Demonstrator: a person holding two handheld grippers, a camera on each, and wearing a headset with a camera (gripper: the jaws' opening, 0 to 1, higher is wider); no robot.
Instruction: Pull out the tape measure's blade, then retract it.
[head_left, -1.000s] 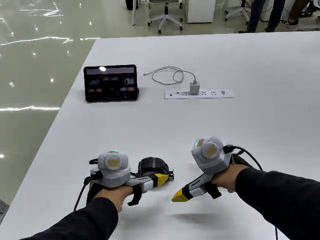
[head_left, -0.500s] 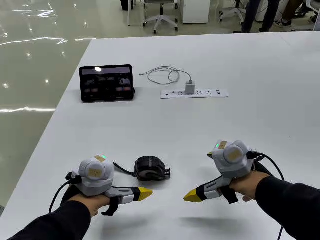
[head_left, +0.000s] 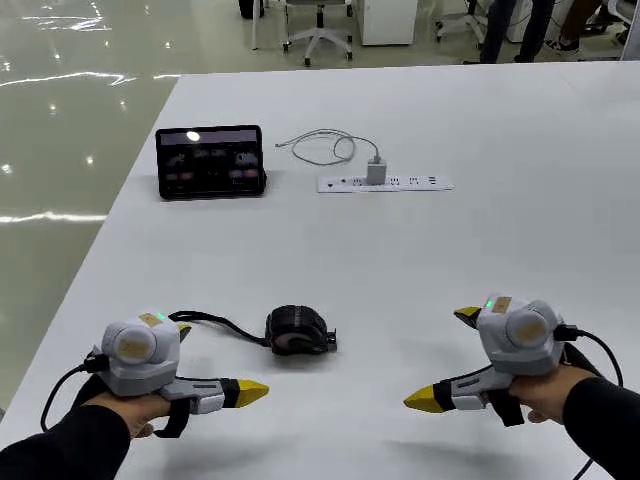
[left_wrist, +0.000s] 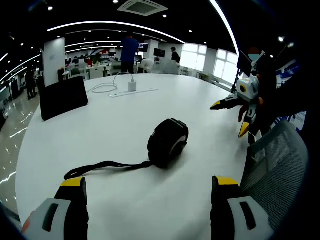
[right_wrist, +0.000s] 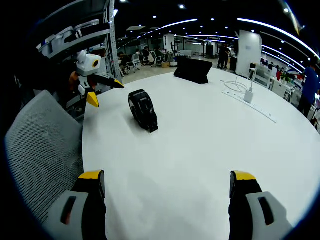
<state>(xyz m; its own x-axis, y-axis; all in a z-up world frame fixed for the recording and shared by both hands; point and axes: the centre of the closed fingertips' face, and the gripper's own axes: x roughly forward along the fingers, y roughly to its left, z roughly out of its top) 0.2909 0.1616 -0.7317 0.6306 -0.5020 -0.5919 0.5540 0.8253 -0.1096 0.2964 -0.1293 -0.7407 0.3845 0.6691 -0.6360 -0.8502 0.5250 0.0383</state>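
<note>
Black tape measure (left_wrist: 169, 142) lies released, blade in; left gripper (left_wrist: 150, 181) and right gripper (right_wrist: 168, 175) have withdrawn, wide open, empty, so the task appears complete.

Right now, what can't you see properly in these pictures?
- Tape measure: markings on its black case are too small in the head view.
- Tablet: screen writing is too small and glared over in the head view.
- People at the back: cut off by the head view's top edge, legs alone showing.
- Power strip: which sockets are free is too small to tell, head view.
</note>
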